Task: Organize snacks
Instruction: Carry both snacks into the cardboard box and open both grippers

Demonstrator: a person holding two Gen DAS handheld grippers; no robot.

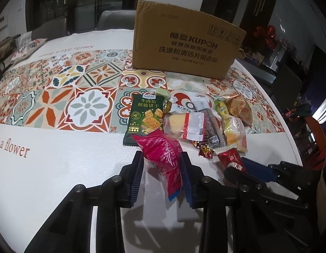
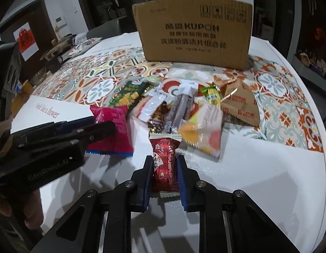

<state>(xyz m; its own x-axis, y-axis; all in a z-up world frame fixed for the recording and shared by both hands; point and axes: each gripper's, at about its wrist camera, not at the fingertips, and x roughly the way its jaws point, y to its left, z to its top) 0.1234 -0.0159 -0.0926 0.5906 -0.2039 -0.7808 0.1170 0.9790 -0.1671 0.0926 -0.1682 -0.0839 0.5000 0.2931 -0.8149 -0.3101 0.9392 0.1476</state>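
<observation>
Down at the lower centre of the left wrist view, the left tool has its two blue-padded fingers pinched in on a crinkly magenta foil snack packet, pads pressing both sides, the packet's far end reaching up toward the heap. In the right wrist view, lower centre, the right tool is clamped tight around a small dark red foil-wrapped snack with cream crimped ends, gripped across its width on the white part of the bench. That same magenta packet shows at centre left of the right wrist view, with the left tool's black body reaching in from the left edge. And the rest of the snacks? Piled mid-frame just behind both tools: a dark green biscuit packet with cracker pictures, a clear zip bag with a red stripe, a long dark brown wrapped bar, a lime green sweet wrapper, a tan paper triangular biscuit pouch and a clear pouch with yellow and orange filling. Behind the heap, upper centre, stands a brown corrugated cardboard box printed KUPOH, upright on the patterned tile-print cloth, well apart from both tools.
</observation>
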